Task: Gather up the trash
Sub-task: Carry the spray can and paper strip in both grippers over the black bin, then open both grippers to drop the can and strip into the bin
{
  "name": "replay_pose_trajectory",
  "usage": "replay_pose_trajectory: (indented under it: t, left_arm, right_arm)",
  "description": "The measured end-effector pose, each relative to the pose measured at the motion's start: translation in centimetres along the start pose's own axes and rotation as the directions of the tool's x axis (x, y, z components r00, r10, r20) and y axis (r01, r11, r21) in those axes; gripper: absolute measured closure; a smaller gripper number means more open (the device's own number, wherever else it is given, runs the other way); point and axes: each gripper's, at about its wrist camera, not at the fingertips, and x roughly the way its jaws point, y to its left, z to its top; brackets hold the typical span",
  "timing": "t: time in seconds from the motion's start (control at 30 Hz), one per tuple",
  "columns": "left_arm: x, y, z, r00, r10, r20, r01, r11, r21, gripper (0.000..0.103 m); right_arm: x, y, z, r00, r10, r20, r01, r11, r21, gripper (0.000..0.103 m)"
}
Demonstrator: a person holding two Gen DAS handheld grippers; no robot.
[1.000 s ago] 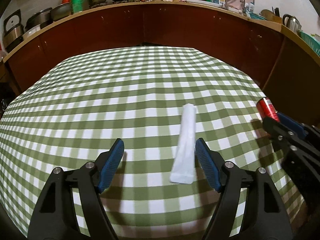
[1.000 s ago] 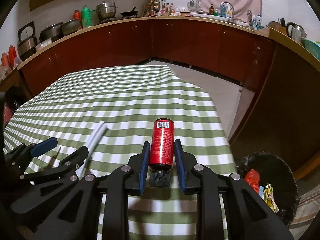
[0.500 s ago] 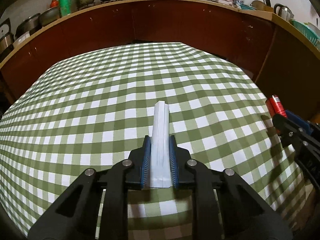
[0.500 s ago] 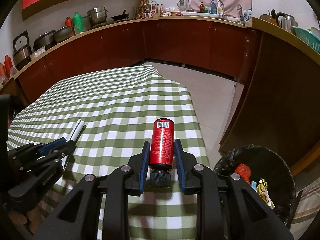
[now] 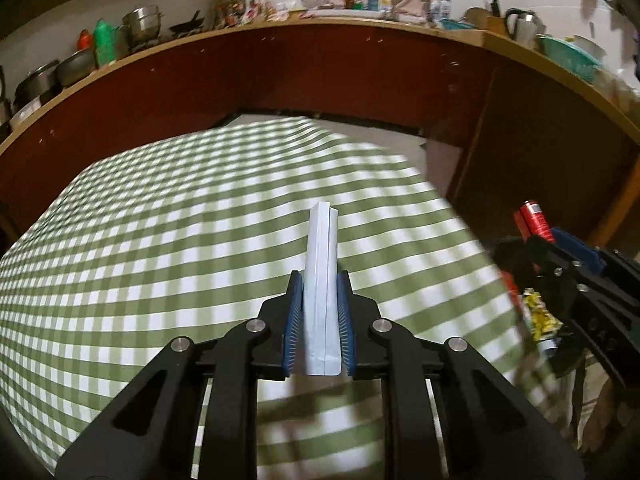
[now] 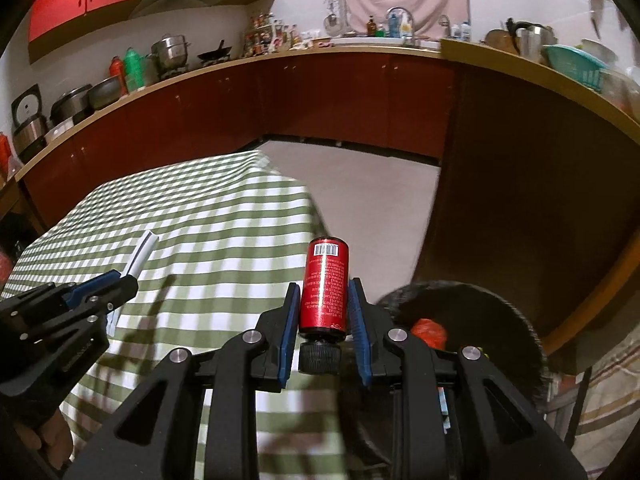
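Observation:
My left gripper point(image 5: 318, 280) is shut on a long white packet point(image 5: 321, 264) and holds it above the green checked tablecloth point(image 5: 160, 248). My right gripper point(image 6: 324, 294) is shut on a red bottle point(image 6: 325, 284) with a black cap, held past the table's right edge over the rim of a black trash bin point(image 6: 472, 312). The packet point(image 6: 142, 252) and left gripper point(image 6: 96, 292) show at the left of the right wrist view. The red bottle point(image 5: 536, 216) and right gripper point(image 5: 560, 244) show at the right of the left wrist view.
The bin holds red and yellow trash point(image 6: 430, 330), also seen in the left wrist view point(image 5: 540, 316). Dark red kitchen cabinets point(image 6: 320, 96) with pots and bottles on the counter run behind and to the right. Bare floor point(image 6: 360, 184) lies between table and cabinets.
My left gripper closed on the white packet and lifted it off the cloth, moving right. My right gripper carried the red bottle right, off the table to the bin.

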Motion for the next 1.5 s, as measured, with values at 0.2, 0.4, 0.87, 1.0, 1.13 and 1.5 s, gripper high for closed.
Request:
replay_pose_trajectory:
  t: [0.2,0.4,0.87,1.0,1.13,1.5]
  left_arm:
    - [-0.9,-5.4,0.6,0.997,-0.065,0.038,0.063,0.996,0.062,0.086]
    - [-0.9,-10.8,0.7,0.991,-0.125,0.05,0.118,0.985,0.127,0.086]
    - [2.3,-17.4,0.7,0.99,-0.138,0.017,0.132,0.969,0.209,0.083]
    - [3.0,-17.5,1.2,0.992,-0.127,0.009,0.122,0.971,0.208,0.071]
    - [3.0,-17.5,1.4,0.993,-0.12,0.019,0.114,0.974,0.197,0.057]
    - [0.9,-15.8,1.1,0.992,-0.119,0.047,0.11,0.979,0.172,0.042]
  right_arm:
    - [-1.6,-3.6,-0.9,0.998,-0.061,0.022,0.06,0.997,0.043,0.077]
    - [-2.5,-7.3,-1.8,0.993,-0.119,0.021,0.116,0.988,0.098,0.077]
    - [-1.0,-10.8,-3.0,0.989,-0.145,-0.011,0.145,0.976,0.162,0.077]
    - [-0.5,-11.2,-2.9,0.989,-0.146,-0.015,0.147,0.973,0.179,0.069]
    - [-0.5,-11.4,-2.9,0.987,-0.161,-0.003,0.159,0.97,0.182,0.06]
    - [-2.3,-11.0,-3.0,0.984,-0.176,0.021,0.169,0.969,0.179,0.054]
